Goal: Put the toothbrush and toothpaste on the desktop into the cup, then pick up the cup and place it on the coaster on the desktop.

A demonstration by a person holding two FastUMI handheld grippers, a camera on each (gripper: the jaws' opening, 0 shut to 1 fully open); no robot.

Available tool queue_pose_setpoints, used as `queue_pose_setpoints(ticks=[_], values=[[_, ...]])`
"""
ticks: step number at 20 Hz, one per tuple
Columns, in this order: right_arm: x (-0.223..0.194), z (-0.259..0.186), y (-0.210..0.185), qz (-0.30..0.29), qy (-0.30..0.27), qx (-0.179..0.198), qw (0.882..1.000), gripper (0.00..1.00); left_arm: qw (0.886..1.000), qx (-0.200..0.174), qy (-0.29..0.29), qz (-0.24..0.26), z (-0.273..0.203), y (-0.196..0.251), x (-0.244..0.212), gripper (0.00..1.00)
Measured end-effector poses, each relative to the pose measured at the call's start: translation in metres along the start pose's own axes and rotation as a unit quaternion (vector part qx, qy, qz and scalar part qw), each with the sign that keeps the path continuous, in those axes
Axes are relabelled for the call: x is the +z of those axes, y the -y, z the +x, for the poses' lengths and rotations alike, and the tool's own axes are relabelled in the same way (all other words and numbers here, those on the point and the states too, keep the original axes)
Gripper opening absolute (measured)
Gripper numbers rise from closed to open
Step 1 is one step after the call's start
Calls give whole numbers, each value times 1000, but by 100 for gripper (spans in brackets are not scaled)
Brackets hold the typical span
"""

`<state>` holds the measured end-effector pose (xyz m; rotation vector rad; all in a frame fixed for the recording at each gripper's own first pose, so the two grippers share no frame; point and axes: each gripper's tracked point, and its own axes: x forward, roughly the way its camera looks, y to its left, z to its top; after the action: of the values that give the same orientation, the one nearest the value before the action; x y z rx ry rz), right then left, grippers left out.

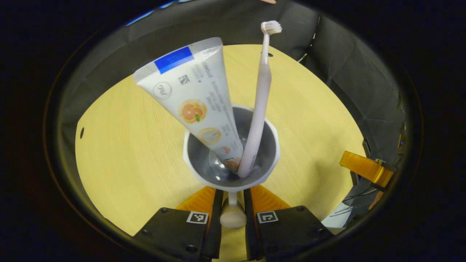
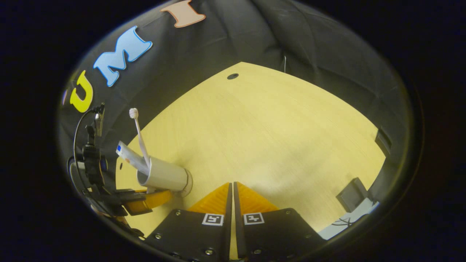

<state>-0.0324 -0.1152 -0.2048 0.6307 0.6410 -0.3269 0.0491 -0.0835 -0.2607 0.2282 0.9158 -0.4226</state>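
My left gripper (image 1: 233,198) clamps the cup (image 1: 232,147) handle, right gripper (image 2: 232,196) closed empty; I'd lower it level so toothbrush (image 1: 259,109) and toothpaste (image 1: 193,98) stay put.

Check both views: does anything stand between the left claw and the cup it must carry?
Nothing visible does. The left claw grips the cup by its handle, with the toothpaste and toothbrush standing inside. The right claw is shut, off to the side over bare desk.
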Motion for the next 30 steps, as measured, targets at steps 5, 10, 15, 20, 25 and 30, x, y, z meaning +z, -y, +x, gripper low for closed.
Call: queue_pose_setpoints(ticks=[5, 10, 15, 20, 25, 30], values=[[-1, 2, 1, 9, -4, -4, 1000, 6, 1000, 7, -9, 10, 1, -5, -3, 35], [0, 2, 0, 8, -8, -2, 1000, 6, 1000, 14, -15, 19, 0, -9, -5, 34], [-1, 1, 0, 8, -12, -1, 1000, 6, 999, 15, -20, 25, -2, -9, -7, 35], [-3, 1, -1, 7, -18, 3, 1000, 6, 999, 16, -23, 24, -2, -9, -9, 37], [-3, 1, -1, 6, -20, 7, 1000, 6, 999, 24, -21, 25, -2, -11, -8, 36], [-5, 3, -2, 3, -25, 10, 1000, 6, 999, 27, -8, 27, -7, -11, -9, 37]])
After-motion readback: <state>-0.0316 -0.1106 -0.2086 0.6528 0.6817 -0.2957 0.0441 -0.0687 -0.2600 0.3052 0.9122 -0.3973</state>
